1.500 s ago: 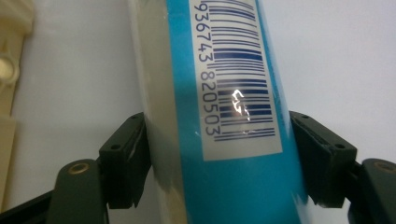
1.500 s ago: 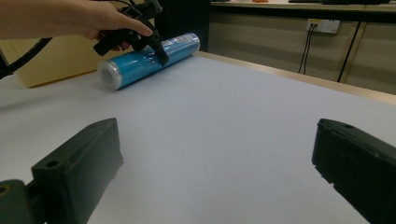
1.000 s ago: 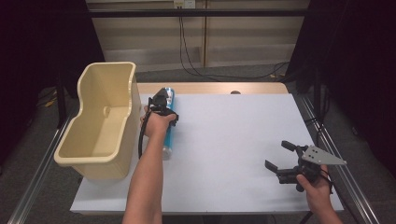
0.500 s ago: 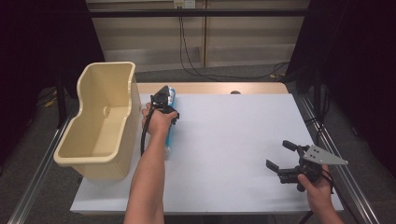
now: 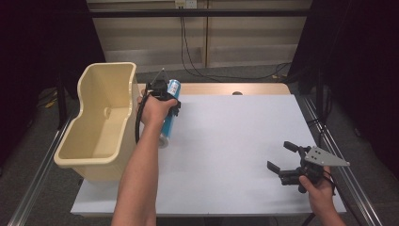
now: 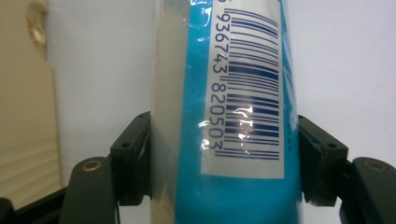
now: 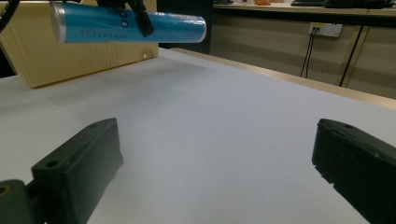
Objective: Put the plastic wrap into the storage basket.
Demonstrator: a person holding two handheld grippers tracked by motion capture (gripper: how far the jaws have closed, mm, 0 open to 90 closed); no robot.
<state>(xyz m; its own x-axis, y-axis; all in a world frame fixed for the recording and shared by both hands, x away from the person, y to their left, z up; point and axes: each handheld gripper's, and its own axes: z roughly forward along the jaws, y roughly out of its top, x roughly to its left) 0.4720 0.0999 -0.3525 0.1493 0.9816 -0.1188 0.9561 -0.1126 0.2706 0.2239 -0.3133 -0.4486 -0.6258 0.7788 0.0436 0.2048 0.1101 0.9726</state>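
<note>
Lifted clear of the white table top (image 5: 235, 136) beside the cream plastic tub (image 5: 101, 122) — long blue cylindrical can (image 5: 169, 113) clamped crosswise in the left gripper (image 5: 164, 96), likely to swivel or slip on that smooth wrap; right gripper (image 5: 282, 162) spread wide, empty.

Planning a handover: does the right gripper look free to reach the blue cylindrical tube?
Probably yes: bare white table lies between the open right gripper and the tube, lifted in the left gripper.
</note>
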